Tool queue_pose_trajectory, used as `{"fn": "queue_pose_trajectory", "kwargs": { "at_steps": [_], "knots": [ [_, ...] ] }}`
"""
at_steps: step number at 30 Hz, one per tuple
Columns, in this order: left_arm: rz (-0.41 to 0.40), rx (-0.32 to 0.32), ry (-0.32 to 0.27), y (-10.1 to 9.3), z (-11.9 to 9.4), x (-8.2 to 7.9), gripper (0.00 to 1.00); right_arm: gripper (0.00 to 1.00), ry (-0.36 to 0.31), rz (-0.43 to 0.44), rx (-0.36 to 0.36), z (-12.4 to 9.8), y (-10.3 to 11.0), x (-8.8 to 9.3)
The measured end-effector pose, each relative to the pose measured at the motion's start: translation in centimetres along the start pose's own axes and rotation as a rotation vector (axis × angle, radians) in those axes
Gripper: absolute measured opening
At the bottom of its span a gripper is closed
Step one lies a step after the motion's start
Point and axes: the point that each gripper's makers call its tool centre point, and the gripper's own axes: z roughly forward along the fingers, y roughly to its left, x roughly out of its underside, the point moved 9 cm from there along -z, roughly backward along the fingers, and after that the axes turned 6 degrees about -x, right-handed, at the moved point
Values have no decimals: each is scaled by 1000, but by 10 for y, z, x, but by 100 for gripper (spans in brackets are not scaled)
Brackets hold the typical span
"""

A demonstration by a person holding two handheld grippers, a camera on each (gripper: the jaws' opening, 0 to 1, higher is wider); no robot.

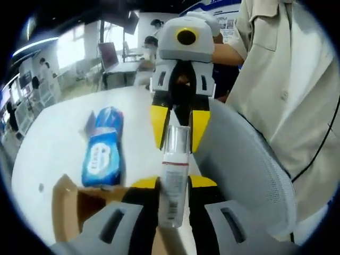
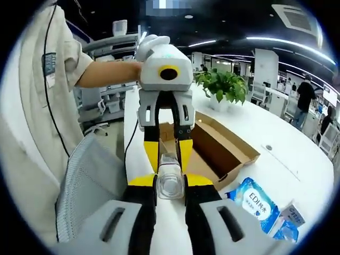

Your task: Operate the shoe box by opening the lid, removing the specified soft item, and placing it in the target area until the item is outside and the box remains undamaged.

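Open shoe box (image 2: pixel 212 146) on table (image 2: pixel 297 159), wipes pack (image 2: pixel 255 202) just beside it, potted plant (image 2: pixel 223 87) behind.

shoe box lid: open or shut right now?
Open. In the right gripper view the cardboard shoe box has its lid folded back and its brown interior exposed, behind the two grippers holding a clear bottle.

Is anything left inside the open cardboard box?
The box shows bare brown floor where visible. The grippers holding the bottle cover its near corner, so that part cannot be checked.
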Motion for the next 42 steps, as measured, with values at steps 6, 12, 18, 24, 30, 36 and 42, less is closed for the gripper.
{"fn": "queue_pose_trajectory", "kwargs": {
  "at_steps": [6, 12, 18, 24, 30, 36, 42],
  "knots": [
    [-6, -37, -14, 4, -4, -1, 19, 16, -18, -2, 14, -3, -5, -6],
    [-3, -95, -10, 8, -10, 1, 23, 16, -24, -7, 25, -7, -9, -11],
    [-33, -149, -18, 10, -22, 6, 31, 16, -2, -22, 12, -10, -12, -12],
    [-59, -219, -40, 11, -36, 10, 38, 16, 48, -61, 4, -19, -20, -12],
    [-111, -261, -68, 8, -49, 17, 42, 16, 102, -104, 4, -33, -34, -16],
    [-190, -318, -72, 6, -56, 26, 51, 16, 160, -147, 6, -44, -49, -19],
    [-259, -383, -82, 3, -61, 35, 59, 16, 220, -175, 5, -57, -69, -22]
  ]
}}
